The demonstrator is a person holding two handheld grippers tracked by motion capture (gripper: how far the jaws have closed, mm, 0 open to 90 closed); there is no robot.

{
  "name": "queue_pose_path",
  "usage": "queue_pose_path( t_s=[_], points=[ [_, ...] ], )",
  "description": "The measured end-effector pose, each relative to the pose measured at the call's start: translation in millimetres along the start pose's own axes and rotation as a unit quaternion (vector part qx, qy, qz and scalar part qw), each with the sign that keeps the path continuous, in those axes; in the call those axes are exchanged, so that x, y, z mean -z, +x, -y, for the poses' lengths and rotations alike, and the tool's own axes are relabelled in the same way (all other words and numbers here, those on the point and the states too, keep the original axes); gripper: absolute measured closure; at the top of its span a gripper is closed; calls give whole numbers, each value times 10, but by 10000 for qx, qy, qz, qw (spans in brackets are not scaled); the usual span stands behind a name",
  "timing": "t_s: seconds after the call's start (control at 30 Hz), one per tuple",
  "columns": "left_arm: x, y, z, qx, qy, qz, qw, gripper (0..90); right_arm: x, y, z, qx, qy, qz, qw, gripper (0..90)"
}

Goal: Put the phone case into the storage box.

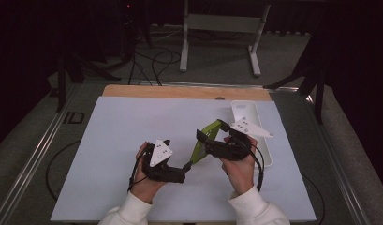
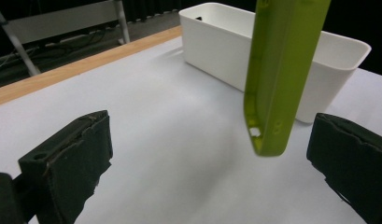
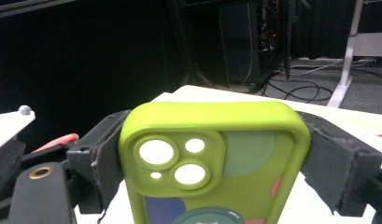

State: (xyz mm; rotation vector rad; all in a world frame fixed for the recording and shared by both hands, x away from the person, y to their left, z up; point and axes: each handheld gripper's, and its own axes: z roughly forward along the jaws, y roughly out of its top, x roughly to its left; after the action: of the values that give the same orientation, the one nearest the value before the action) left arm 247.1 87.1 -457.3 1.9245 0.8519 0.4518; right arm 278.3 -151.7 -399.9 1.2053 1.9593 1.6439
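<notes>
White worktop (image 1: 123, 140) w/ 1 white bin (image 1: 247, 115) at its right edge. 1 lime phone case (image 1: 205, 138) is held above the worktop, clamped by the right hand-held gripper (image 3: 212, 154). Left hand-held gripper (image 2: 207, 154) is open, case end between its jaws, untouched. Best to keep the right grip firm while carrying the case to the bin

One green phone case (image 1: 204, 138) is on hand, lifted above the worktop (image 1: 114, 140) near its right half. One white bin (image 1: 249, 117) stands along the worktop's right edge, toward the far right corner. Two grippers are in use: one left gripper (image 1: 183, 174) and one right gripper (image 1: 202, 136). Each carries one grey three-cornered plate, two in all. Two hands hold them, one apiece. The phone case has three round camera holes and one small one.
</notes>
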Motion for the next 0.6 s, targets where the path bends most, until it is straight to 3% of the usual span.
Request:
queue_pose_path(
  t_s=[0.6],
  points=[
    [231, 221, 93, 20, 36, -250, 9997, 11, -13, -74, -82, 80, 46, 156, 9998, 156]
  ],
)
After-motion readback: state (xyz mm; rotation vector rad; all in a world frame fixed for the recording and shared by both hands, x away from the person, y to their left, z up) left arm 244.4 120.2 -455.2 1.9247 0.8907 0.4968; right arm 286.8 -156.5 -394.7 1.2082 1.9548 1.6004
